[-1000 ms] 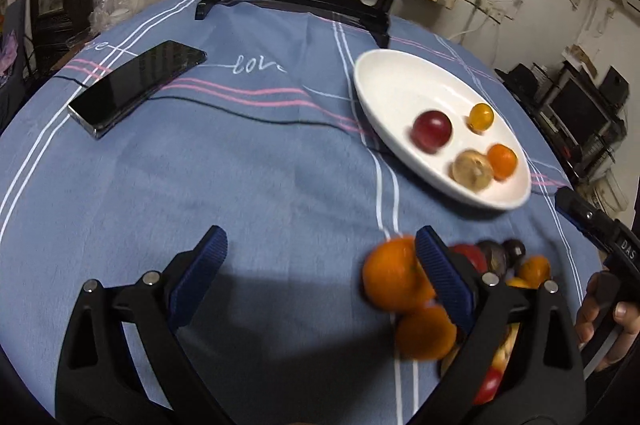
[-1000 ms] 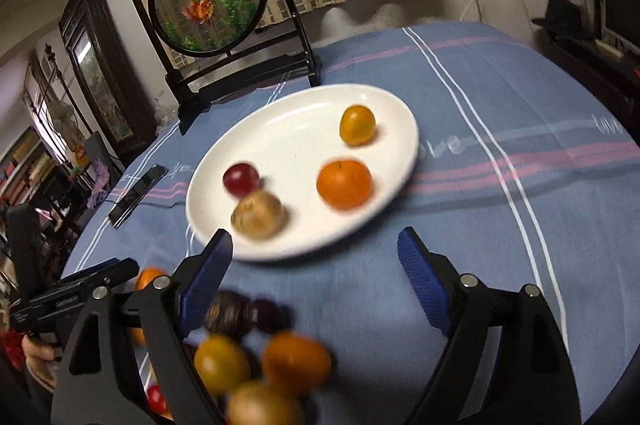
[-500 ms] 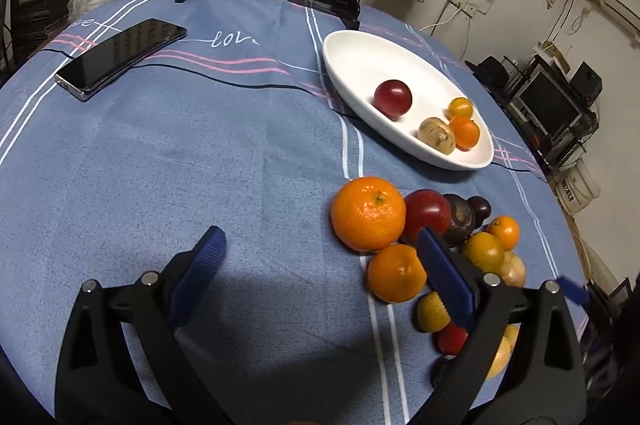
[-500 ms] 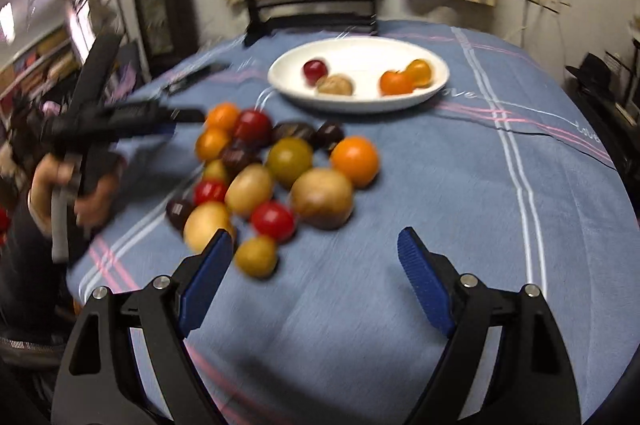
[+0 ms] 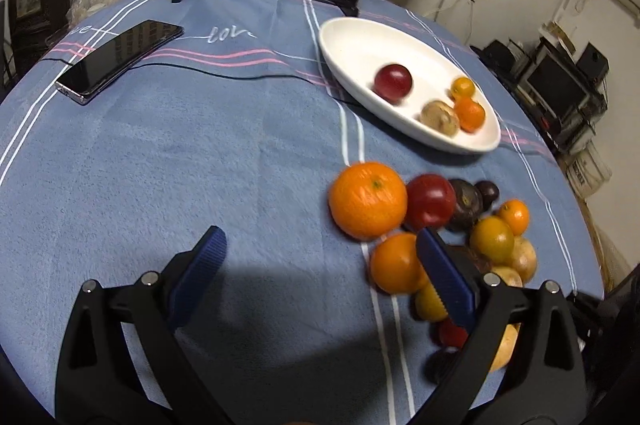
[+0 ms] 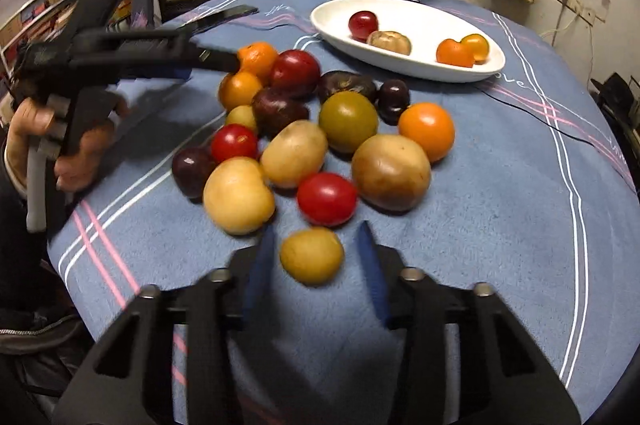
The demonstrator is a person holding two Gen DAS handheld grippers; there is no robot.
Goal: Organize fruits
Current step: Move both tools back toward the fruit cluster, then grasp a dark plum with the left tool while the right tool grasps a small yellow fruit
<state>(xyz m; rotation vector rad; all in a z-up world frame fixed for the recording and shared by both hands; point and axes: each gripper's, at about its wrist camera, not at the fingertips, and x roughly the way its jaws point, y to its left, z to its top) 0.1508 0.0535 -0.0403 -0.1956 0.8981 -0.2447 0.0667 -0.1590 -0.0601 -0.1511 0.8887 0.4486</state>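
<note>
right wrist: fingers [image 6: 372, 265] closing around small yellow fruit [image 6: 312, 256].

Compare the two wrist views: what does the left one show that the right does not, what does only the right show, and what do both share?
Only the left view: the whole phone lying flat, and the left tool open over bare cloth.

Only the right view: a hand holding the left tool, and the right tool closing around a small yellow fruit, with slight gaps at both pads.

Both: the white plate with four fruits, the fruit pile, the blue tablecloth.
</note>
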